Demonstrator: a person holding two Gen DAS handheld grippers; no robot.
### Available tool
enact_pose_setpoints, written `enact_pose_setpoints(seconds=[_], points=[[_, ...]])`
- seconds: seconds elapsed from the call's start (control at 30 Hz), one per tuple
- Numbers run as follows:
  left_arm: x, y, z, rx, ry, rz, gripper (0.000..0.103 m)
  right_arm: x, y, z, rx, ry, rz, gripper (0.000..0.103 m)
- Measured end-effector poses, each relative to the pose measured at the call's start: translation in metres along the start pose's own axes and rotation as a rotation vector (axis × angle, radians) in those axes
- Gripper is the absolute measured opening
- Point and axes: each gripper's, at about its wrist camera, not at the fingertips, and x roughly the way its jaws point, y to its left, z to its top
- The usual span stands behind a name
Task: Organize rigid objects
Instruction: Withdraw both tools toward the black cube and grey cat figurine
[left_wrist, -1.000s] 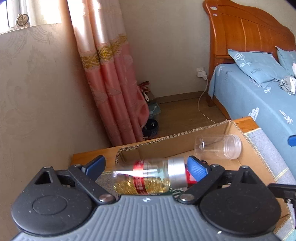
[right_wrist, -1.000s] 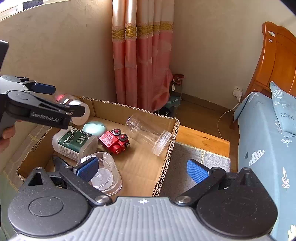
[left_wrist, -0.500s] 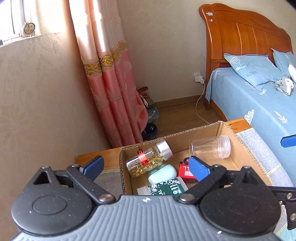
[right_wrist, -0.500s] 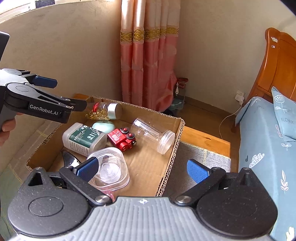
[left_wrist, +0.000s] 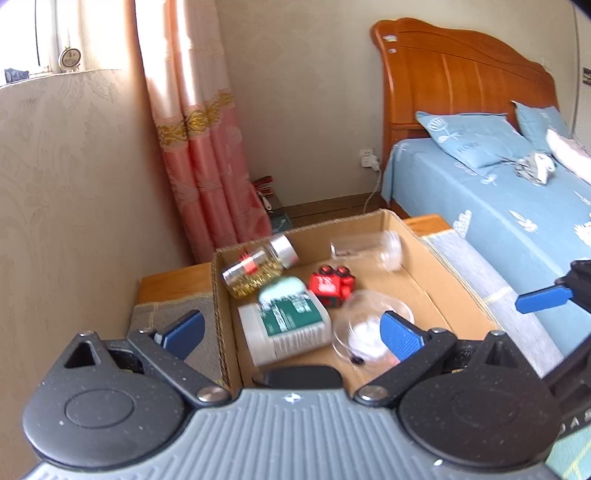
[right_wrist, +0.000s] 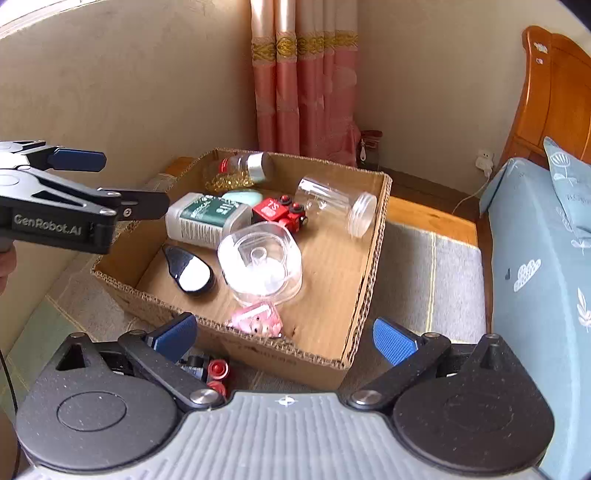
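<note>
A cardboard box (right_wrist: 364, 258) sits on a grey mat. In it lie a jar of gold beads (right_wrist: 240, 171) (left_wrist: 258, 271) at the far corner, a green-labelled white bottle (right_wrist: 205, 219) (left_wrist: 286, 330), a red toy (right_wrist: 279, 214) (left_wrist: 330, 286), a clear jar (right_wrist: 334, 206), a clear round container (right_wrist: 260, 260), a black mirror-like case (right_wrist: 190, 273) and a pink item (right_wrist: 255, 319). My left gripper (left_wrist: 291, 330) is open and empty, pulled back above the box's near left side; it also shows in the right wrist view (right_wrist: 122, 184). My right gripper (right_wrist: 284, 338) is open and empty over the box's front edge.
A red and black toy (right_wrist: 214, 373) lies on the mat in front of the box. A bed (left_wrist: 498, 192) with blue bedding stands to the right. A pink curtain (left_wrist: 207, 147) and wall are behind the box.
My left gripper opened and let the bead jar drop into the box's far corner, then drew back. My right gripper has also pulled back and risen.
</note>
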Motion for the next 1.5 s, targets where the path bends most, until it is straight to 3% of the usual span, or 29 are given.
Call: enact_pose_setpoints(seconds=[0.27,0.4,0.57,0.7,0.87,1.13,1.3,1.5], points=[[-0.010,-0.011,-0.056,-0.062,0.063,0.049,0.101,-0.002,0.003,-0.043,0.178,0.018,-0.012,0.103],[-0.014,-0.015,-0.084,-0.122,0.108,0.058,0.101,-0.006,0.013,-0.055,0.204,0.008,-0.048,0.103],[-0.014,-0.015,-0.105,-0.173,0.153,0.046,0.101,-0.006,0.022,-0.064,0.230,0.005,-0.020,0.103],[-0.015,-0.015,-0.111,-0.163,0.164,0.084,0.101,-0.002,0.030,-0.064,0.209,0.009,-0.032,0.103],[-0.019,-0.013,-0.113,-0.177,0.159,0.077,0.101,0.003,0.029,-0.066,0.193,0.024,-0.089,0.103],[-0.019,-0.011,-0.115,-0.186,0.155,0.058,0.101,-0.023,-0.009,-0.083,0.260,-0.018,-0.136,0.103],[-0.016,-0.012,-0.115,-0.185,0.155,0.050,0.101,-0.027,-0.030,-0.097,0.271,-0.006,-0.228,0.103],[-0.015,-0.015,-0.116,-0.176,0.156,0.041,0.101,-0.026,-0.021,-0.122,0.175,-0.012,-0.127,0.103]])
